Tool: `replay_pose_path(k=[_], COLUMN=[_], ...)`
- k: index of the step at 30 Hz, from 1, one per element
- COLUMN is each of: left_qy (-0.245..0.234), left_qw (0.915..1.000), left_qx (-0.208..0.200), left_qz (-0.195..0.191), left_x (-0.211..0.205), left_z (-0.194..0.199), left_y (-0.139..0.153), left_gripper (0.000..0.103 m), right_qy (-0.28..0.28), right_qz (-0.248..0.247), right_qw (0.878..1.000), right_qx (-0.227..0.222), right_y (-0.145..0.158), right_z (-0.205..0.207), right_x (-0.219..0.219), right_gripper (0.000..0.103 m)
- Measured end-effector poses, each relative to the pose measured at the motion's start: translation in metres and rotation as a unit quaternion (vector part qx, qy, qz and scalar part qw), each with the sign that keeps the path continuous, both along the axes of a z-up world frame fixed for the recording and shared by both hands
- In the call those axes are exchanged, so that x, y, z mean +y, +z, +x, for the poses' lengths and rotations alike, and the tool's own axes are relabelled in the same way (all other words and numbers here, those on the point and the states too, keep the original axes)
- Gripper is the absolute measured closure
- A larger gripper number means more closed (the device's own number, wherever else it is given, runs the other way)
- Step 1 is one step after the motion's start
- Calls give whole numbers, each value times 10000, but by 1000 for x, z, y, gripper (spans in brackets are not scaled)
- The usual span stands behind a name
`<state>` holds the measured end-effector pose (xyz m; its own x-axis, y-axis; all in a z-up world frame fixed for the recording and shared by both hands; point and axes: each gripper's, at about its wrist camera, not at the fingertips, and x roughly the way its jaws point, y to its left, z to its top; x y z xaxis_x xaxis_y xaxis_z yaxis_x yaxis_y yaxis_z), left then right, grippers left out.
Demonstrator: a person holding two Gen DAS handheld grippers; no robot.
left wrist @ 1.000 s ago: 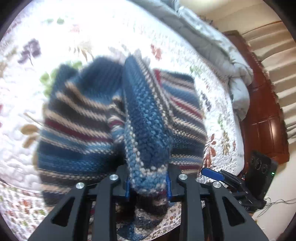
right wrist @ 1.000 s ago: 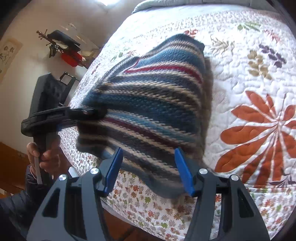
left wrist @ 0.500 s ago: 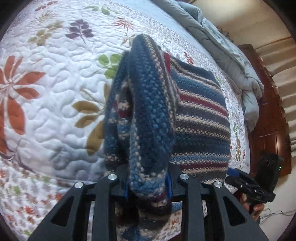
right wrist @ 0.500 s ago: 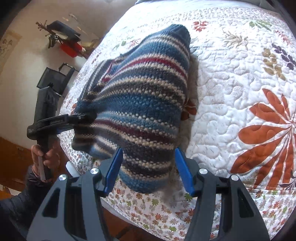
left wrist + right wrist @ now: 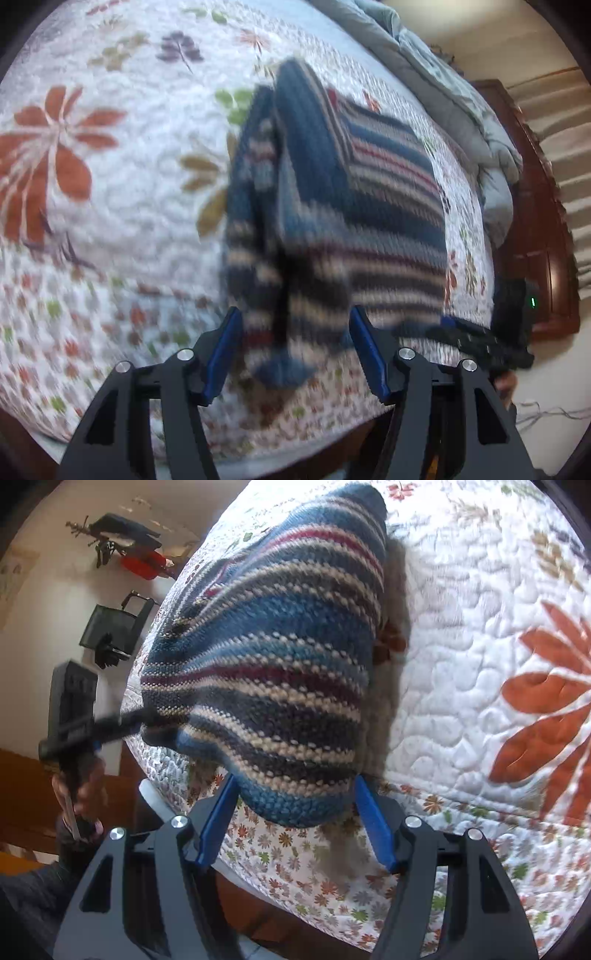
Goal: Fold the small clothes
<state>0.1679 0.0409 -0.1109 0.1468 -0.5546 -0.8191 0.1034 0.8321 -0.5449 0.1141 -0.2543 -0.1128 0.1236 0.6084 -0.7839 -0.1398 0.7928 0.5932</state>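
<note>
Left wrist view: left gripper (image 5: 295, 350) and right gripper (image 5: 293, 821) gape beside a striped knit sweater (image 5: 280, 672), likely soft, floppy; hems offer best hold.

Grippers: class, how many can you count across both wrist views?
2. The left gripper stands open by the sweater's near edge; the right gripper stands open around its hem.

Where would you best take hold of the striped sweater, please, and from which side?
Probably the thick folded edge of the striped sweater, nearest the bed's front, where it bulges up off the quilt. Come in from the front with the right tongs, whose open jaws straddle that edge. Farther back it lies flatter on the quilt.
</note>
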Motion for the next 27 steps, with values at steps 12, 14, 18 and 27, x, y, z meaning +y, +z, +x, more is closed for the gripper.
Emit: replay_pose_path(k=[12,14,18,27], left_qy=[142,105,-40,-279], left_qw=[9971,9952,9906,9857], left_qx=[-5,-129,-183,-328], left_qz=[747,963,1351,1629], left_x=[-8,-9,-15,-29], left_z=[0,-1,3,0], left_y=[-17,-12,-22,-11], left_gripper=[83,86,86,70], right_qy=[17,73,288,294], right_qz=[-110,-187,-724,-525], right_qw=[9999,9998,9969,9982], right_qx=[70,-22,-133,56], right_y=[-2,6,6,-4], right_z=[14,11,5,5], right_x=[12,14,27,13], right_gripper=[74,77,77,59])
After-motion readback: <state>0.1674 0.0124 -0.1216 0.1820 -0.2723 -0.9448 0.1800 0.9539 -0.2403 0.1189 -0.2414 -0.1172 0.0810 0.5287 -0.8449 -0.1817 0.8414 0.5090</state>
